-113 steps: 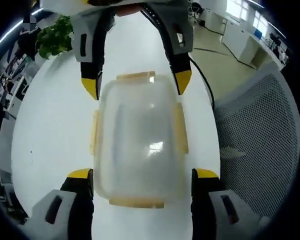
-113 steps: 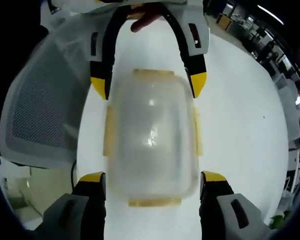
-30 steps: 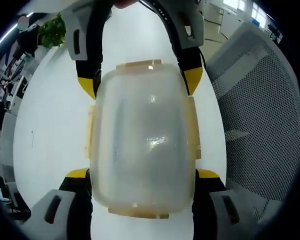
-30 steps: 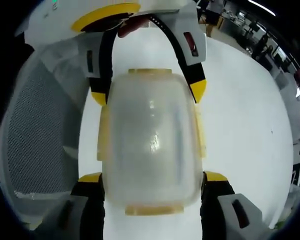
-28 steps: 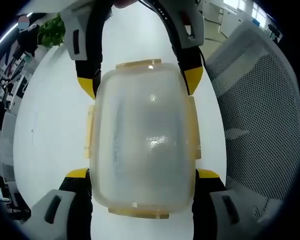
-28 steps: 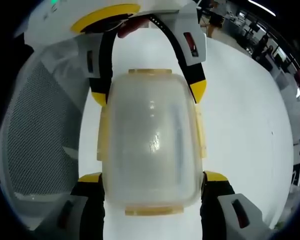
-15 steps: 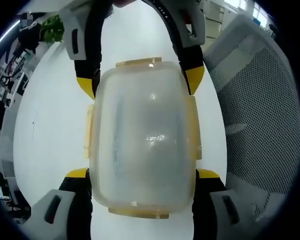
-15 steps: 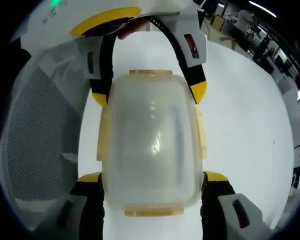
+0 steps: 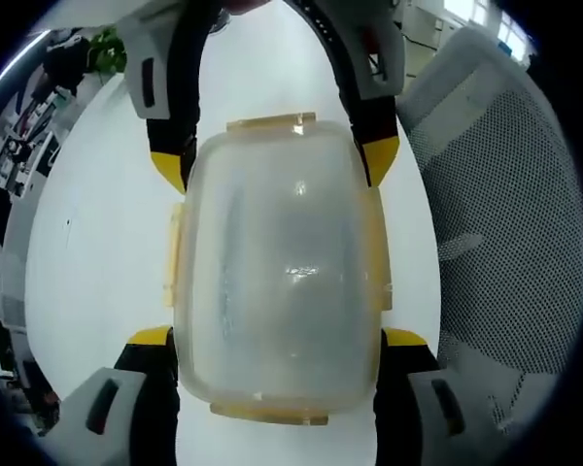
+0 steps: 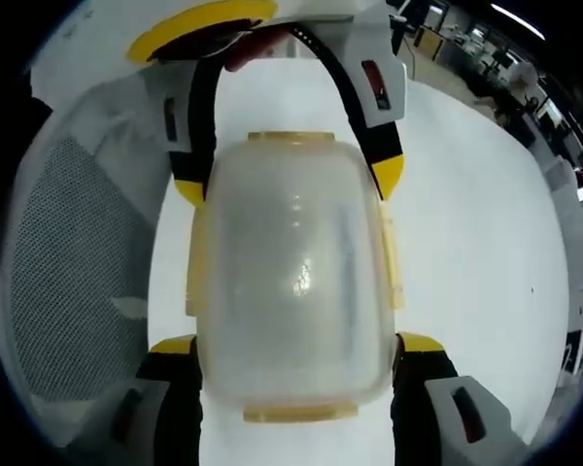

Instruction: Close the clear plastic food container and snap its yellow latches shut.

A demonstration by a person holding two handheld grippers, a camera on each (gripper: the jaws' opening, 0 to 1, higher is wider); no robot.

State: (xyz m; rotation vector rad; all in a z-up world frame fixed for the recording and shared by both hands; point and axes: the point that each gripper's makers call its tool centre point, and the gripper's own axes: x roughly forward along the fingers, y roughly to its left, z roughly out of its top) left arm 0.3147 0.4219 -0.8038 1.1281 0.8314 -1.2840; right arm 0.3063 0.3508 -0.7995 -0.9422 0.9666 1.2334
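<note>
The clear plastic container point(image 9: 277, 262) point(image 10: 291, 272) with its lid on lies on the white table point(image 9: 97, 243), seen from above. Yellow latches show at its ends point(image 9: 269, 123) and along its sides point(image 9: 174, 262); I cannot tell whether they are snapped. My left gripper point(image 9: 279, 338) stands open, its yellow tips flanking the near corners. My right gripper point(image 9: 275, 160) reaches in from the opposite end, also open, its tips beside the far corners. The right gripper view mirrors this: the right gripper point(image 10: 298, 344) is at the bottom and the left gripper point(image 10: 288, 183) at the top.
A grey mesh office chair point(image 9: 496, 243) point(image 10: 78, 262) stands against the table's edge beside the container. A green plant point(image 9: 107, 49) sits at the table's far end. Bare table point(image 10: 476, 243) spreads on the other side. A fingertip point(image 10: 248, 49) shows on the opposite handle.
Since 3.8 s ago both grippers have come down closer over the container, which now looks larger between the jaws. Over the last second, only a slight camera drift.
</note>
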